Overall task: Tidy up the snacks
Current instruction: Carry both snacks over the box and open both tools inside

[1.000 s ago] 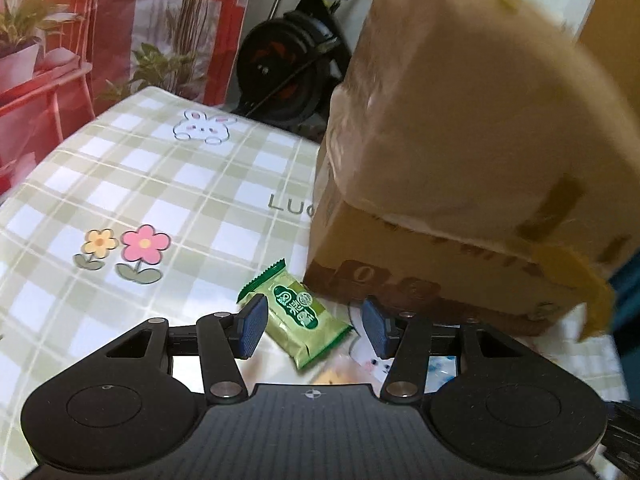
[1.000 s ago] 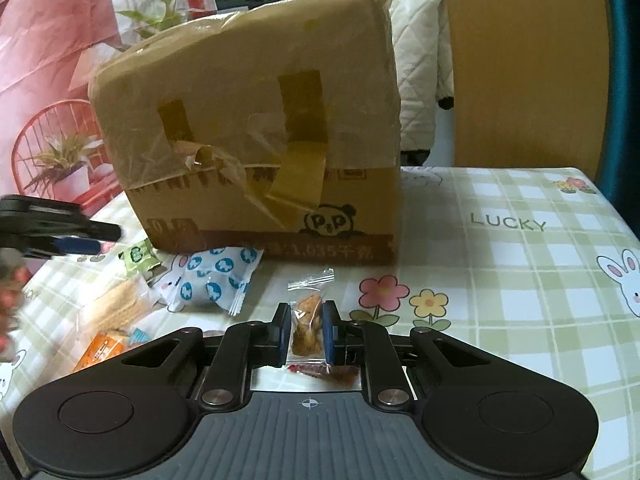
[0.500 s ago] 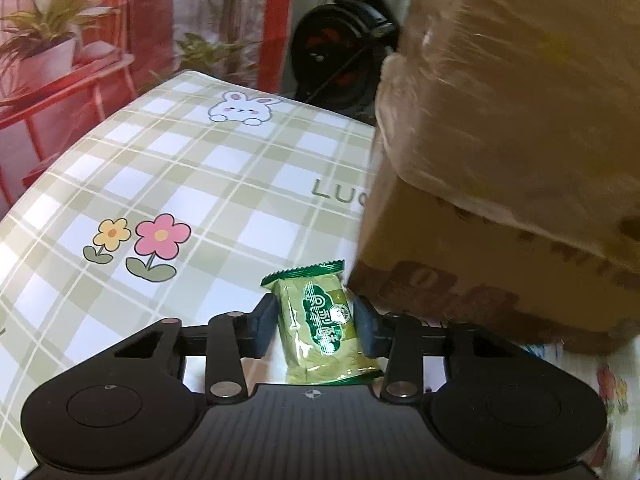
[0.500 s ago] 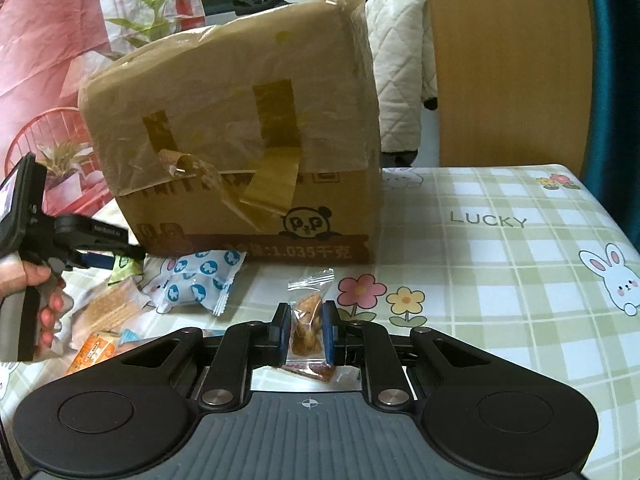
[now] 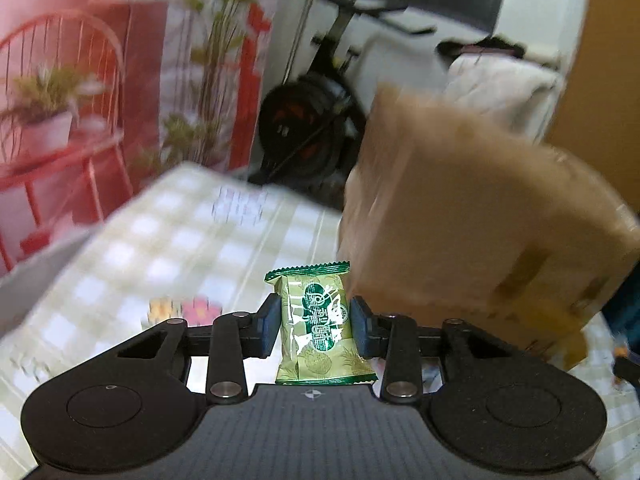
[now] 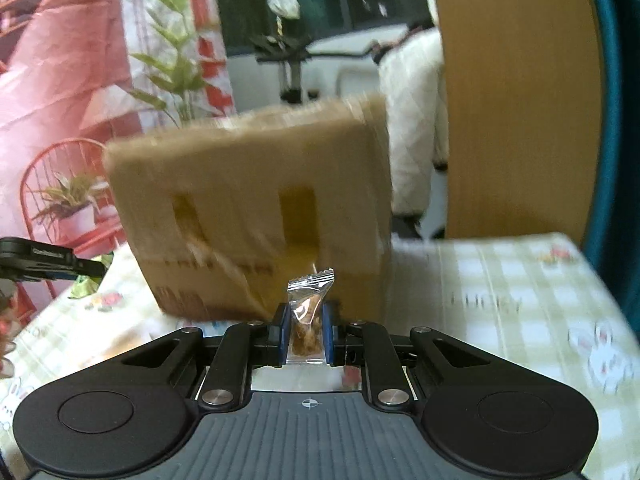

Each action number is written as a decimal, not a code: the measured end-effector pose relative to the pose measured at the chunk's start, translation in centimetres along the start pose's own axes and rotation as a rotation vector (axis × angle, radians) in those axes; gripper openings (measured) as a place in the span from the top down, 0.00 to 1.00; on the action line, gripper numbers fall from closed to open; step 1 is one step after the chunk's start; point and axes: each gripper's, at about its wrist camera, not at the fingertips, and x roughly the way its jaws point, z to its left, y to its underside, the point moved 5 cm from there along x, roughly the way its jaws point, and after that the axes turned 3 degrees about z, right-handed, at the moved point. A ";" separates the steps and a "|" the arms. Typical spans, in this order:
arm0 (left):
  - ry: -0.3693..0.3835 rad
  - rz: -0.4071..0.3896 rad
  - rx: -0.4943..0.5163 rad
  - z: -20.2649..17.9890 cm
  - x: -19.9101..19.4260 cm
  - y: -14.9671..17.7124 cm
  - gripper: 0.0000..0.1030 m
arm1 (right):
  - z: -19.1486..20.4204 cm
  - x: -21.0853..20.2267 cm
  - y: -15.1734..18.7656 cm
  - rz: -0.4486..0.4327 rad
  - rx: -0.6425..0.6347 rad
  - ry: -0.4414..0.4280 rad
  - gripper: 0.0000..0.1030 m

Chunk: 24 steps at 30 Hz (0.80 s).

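My left gripper (image 5: 314,326) is shut on a green snack packet (image 5: 318,326) and holds it upright above the checked tablecloth (image 5: 168,248). My right gripper (image 6: 305,334) is shut on a small clear packet of brown snack (image 6: 306,320), also lifted off the cloth. A taped cardboard box (image 5: 480,232) stands just right of the left gripper; in the right wrist view the box (image 6: 256,216) is straight ahead. The left gripper (image 6: 86,270) shows at the far left of the right wrist view, the green packet hanging from it. Both views are motion blurred.
The table edge drops off at the left (image 5: 48,264) and behind the box. An exercise bike (image 5: 312,128) stands beyond the table. A wooden panel (image 6: 516,100) rises at the back right, and a red chair with a plant (image 6: 68,200) at the left.
My left gripper closed on the green packet and lifted it off the cloth. My right gripper, still holding the clear packet, rose too. Both views tilted upward.
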 end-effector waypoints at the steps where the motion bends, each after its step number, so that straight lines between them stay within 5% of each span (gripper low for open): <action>1: 0.007 -0.030 0.013 -0.3 -0.8 -0.8 0.62 | 0.1 -0.2 -0.9 -0.022 -0.006 -0.003 0.85; 6: 0.076 -0.158 0.040 -2.7 -3.9 -5.3 0.62 | 1.2 -0.7 -5.7 -0.126 -0.064 -0.022 0.85; 13: 0.156 -0.231 0.116 -8.5 -2.7 -10.2 0.62 | 1.2 1.0 -12.7 -0.192 -0.128 -0.028 0.85; 19: 0.197 -0.199 0.132 -12.1 1.6 -12.1 0.62 | 0.1 6.0 -15.5 -0.112 -0.128 -0.004 0.85; 24: 0.176 -0.125 0.164 -13.2 5.0 -11.6 0.62 | -0.3 8.7 -13.9 -0.037 -0.105 0.026 0.85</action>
